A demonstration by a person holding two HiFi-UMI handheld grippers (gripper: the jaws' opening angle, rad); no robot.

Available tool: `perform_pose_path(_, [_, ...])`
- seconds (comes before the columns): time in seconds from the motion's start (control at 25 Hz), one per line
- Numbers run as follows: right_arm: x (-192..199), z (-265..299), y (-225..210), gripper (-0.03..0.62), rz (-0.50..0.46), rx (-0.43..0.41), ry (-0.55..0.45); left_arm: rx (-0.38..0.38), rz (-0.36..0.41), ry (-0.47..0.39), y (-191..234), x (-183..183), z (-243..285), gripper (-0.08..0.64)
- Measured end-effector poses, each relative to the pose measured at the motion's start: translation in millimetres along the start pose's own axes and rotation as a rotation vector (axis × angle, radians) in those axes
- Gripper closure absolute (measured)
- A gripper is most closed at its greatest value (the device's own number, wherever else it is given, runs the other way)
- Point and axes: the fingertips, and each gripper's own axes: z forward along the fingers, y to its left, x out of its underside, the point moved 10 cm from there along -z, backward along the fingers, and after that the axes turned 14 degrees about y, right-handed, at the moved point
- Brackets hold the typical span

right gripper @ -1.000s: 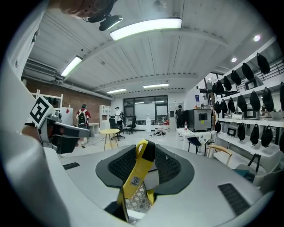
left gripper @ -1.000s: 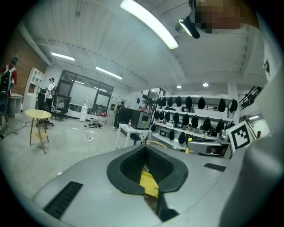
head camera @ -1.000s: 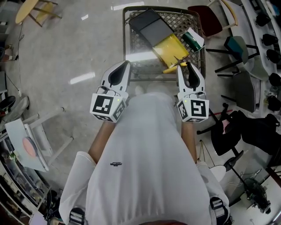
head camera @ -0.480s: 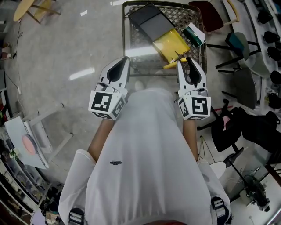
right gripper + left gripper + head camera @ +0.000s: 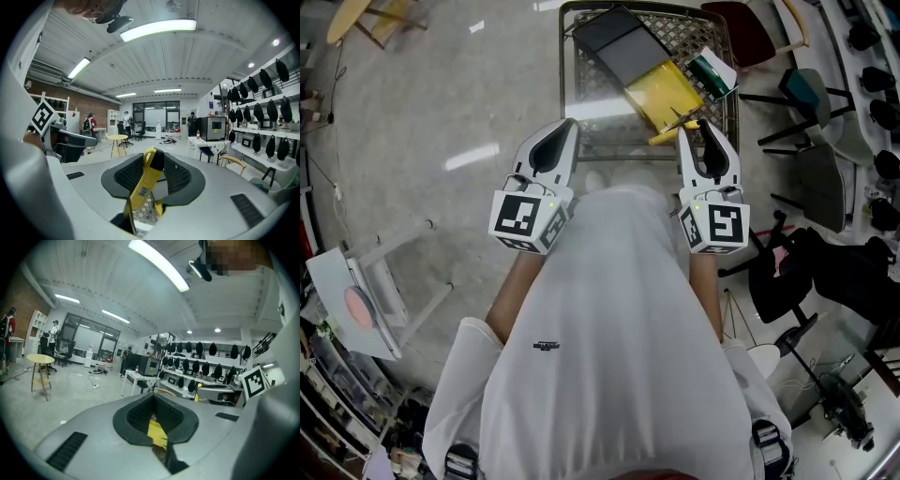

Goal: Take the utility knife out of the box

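Note:
My right gripper [image 5: 701,127] is shut on the yellow and black utility knife [image 5: 671,132], which sticks out to the left of its tips, just in front of the box. In the right gripper view the knife [image 5: 146,180] stands slanted between the dark pads [image 5: 129,176]. The box [image 5: 661,94] is flat, black at the far end and yellow at the near end, and lies tilted on a wire-mesh stand [image 5: 581,89]. My left gripper [image 5: 572,127] hovers at the stand's near left corner with its jaws together and nothing in them. Through its slit [image 5: 157,430] a strip of yellow shows.
A green and white carton [image 5: 712,77] lies at the stand's right edge beside the box. Chairs [image 5: 806,103] and black bags [image 5: 825,277] crowd the right side. A white folding frame [image 5: 366,300] stands on the grey floor at the left. My white-shirted body fills the lower middle.

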Motion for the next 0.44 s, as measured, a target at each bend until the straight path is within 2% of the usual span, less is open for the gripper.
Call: perform_pose_path(0.44, [0.1,-2.2,-4.4,0.468,-0.004,0.014,0.000,0.008,0.002,0.004,-3.2,0.0,4.2,0.558])
